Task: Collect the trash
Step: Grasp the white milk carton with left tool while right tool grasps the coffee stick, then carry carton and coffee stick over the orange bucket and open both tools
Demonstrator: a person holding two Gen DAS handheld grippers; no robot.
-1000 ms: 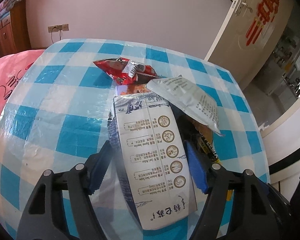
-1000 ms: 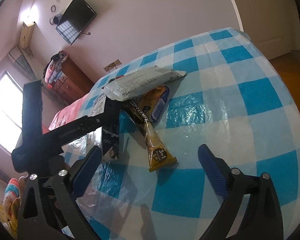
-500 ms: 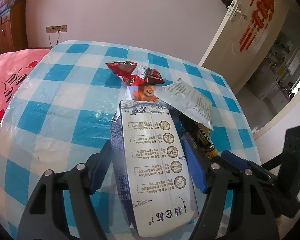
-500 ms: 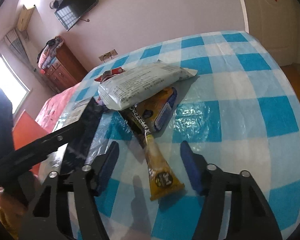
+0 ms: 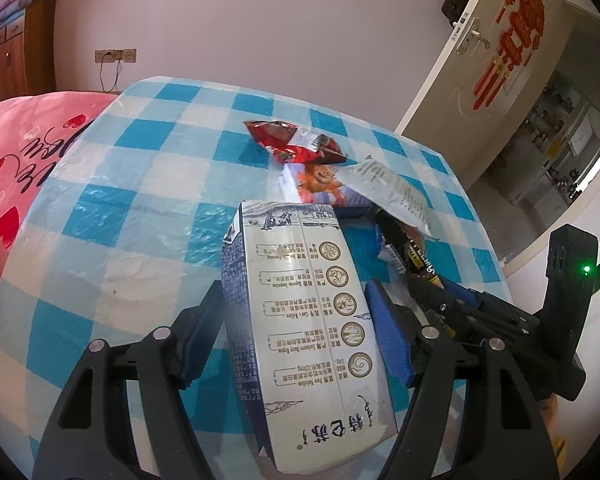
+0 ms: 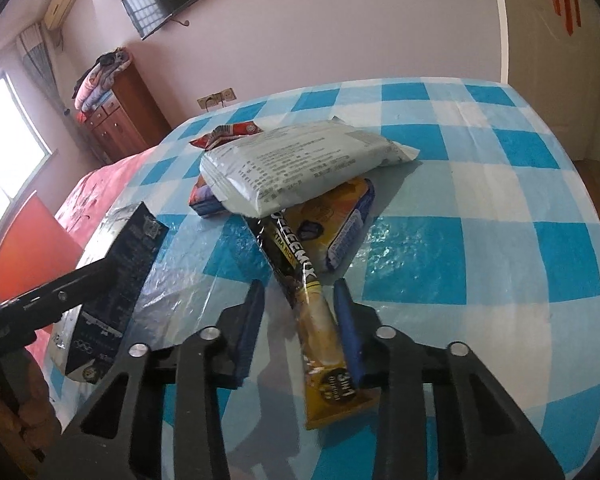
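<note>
Getting bright daylight on both feeds. Source looks like window point(image 6: 8, 136), far left of right wrist view, blown out white. Glare on plastic tablecloth point(image 6: 412, 236), mid frame. Soft gripper shadows low centre. Heavy fisheye bend, black vignette in corners. Milk carton point(image 5: 312, 320) slightly soft at near end in left view.

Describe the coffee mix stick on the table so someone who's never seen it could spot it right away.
On the blue-checked table, find the pile of wrappers topped by a white pouch. Sticking out from under it, toward the right gripper, whose jaws are closing around it, lies the coffee stick. It is the only long, thin sachet, black fading to yellow.
</note>
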